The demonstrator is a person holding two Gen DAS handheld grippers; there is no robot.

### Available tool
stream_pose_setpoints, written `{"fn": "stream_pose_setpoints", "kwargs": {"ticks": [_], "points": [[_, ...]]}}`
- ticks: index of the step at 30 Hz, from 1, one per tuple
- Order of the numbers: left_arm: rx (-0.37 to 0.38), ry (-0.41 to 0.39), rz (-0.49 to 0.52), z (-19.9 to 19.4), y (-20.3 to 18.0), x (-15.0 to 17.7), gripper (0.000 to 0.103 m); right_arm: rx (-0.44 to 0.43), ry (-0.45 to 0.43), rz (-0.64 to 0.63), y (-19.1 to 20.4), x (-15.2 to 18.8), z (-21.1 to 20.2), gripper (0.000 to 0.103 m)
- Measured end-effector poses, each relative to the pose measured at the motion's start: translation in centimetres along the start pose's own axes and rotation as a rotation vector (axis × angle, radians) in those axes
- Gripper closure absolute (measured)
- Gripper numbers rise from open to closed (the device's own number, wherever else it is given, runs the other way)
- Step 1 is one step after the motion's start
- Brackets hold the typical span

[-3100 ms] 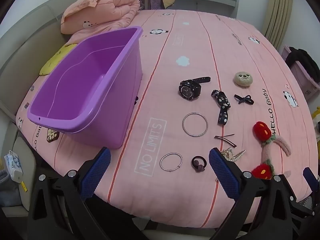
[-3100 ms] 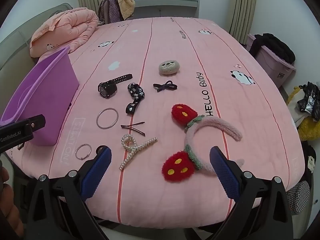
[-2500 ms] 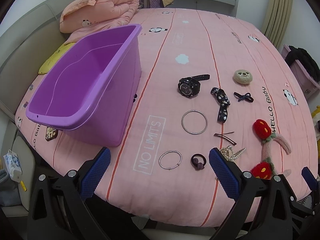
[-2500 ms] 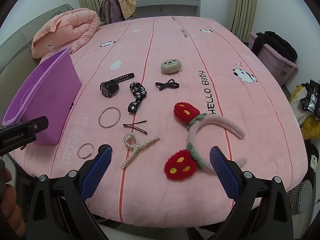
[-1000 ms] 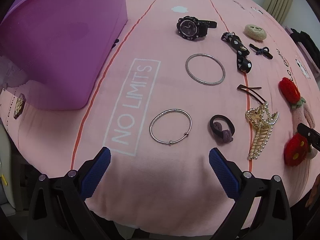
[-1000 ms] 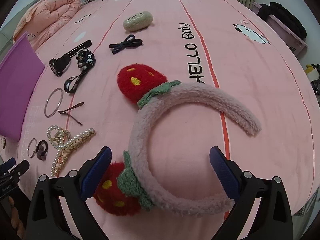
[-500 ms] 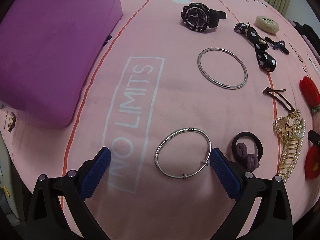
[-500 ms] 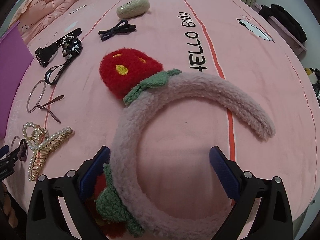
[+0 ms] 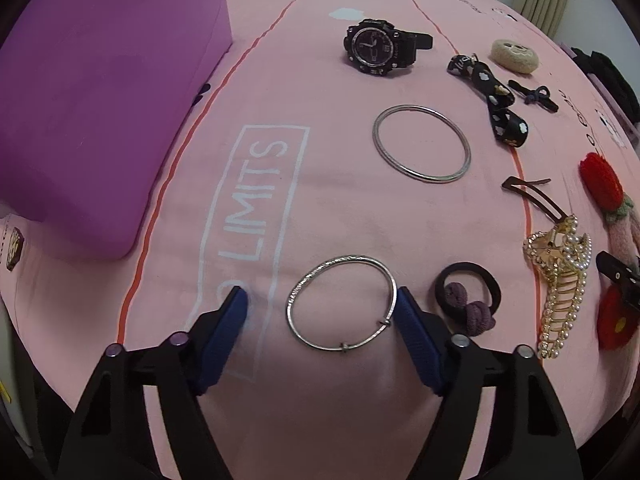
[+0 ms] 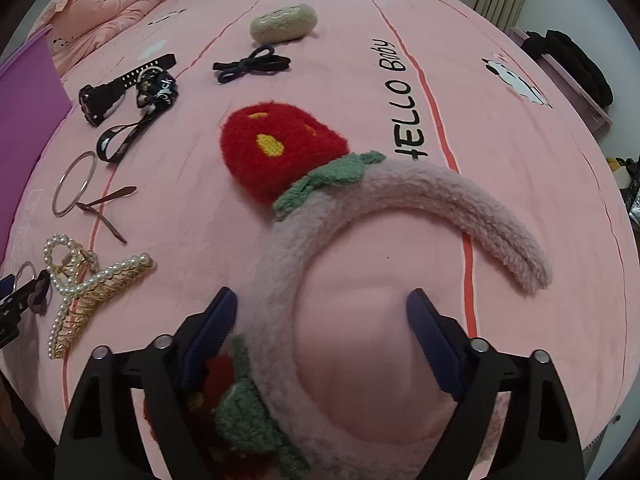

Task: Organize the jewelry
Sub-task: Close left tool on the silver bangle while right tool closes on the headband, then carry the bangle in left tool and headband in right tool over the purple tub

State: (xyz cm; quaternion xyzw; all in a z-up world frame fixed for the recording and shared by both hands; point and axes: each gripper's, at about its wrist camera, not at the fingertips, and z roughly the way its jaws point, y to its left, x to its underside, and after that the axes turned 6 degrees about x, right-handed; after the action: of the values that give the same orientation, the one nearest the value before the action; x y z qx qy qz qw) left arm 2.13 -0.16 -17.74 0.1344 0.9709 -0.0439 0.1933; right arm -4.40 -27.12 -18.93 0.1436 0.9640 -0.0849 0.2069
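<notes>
The thin silver bangle (image 9: pixel 342 307) lies on the pink bed (image 9: pixel 340 208), between the closing jaws of the left hand-held gripper (image 9: pixel 320 306), not pinched yet. The right hand-held gripper (image 10: pixel 322 312) closes around the fluffy headband (image 10: pixel 280 280). Next, squeeze, lift, and carry both to the purple bin (image 9: pixel 92 92).

Pink bedsheet (image 9: pixel 340 216), red stripes, white "NO LIMITS" print; purple bin (image 9: pixel 100 92); black watch (image 9: pixel 376 50); silver bangles (image 9: pixel 342 307); pink headband (image 10: pixel 360 208), red-yellow strawberries, green leaves.
</notes>
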Motion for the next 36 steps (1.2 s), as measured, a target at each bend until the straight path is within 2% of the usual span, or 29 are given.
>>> {"fn": "stream_pose_setpoints", "kwargs": {"ticks": [1,2,3,5,13,18,24,31,36], "points": [[0.004,-0.002,0.002,-0.2,-0.2,0.1,0.044,-0.001,-0.01,-0.021,0.5,0.1,-0.4,0.048],[0.007,-0.003,0.0,-0.5,-0.3,0.1,0.053,-0.005,-0.017,-0.04,1.1,0.1,-0.8,0.066],[0.009,-0.005,-0.004,-0.7,-0.3,0.1,0.053,-0.005,-0.02,-0.053,1.5,0.1,-1.0,0.086],[0.019,-0.007,-0.01,-1.1,-0.3,0.3,0.053,-0.01,-0.031,-0.051,1.5,0.2,-1.4,0.089],[0.054,-0.062,0.015,-3.9,-0.1,0.3,0.053,-0.116,-0.086,0.031,-0.2,0.7,-4.9,0.091],[0.091,-0.135,0.016,-6.7,-0.3,-0.6,0.053,-0.198,-0.118,0.078,-0.9,0.6,-7.8,0.091],[0.126,-0.228,0.008,-10.6,-0.8,-2.3,0.053,-0.244,-0.187,0.08,-0.5,-0.1,-12.4,0.091],[0.164,-0.347,-0.026,-15.8,0.8,-4.3,0.053,-0.336,-0.313,0.0,3.5,-3.6,-18.6,0.091],[0.137,-0.418,-0.066,-19.1,5.0,-6.3,0.053,-0.44,-0.39,-0.099,9.3,-7.8,-22.1,0.091]]}}
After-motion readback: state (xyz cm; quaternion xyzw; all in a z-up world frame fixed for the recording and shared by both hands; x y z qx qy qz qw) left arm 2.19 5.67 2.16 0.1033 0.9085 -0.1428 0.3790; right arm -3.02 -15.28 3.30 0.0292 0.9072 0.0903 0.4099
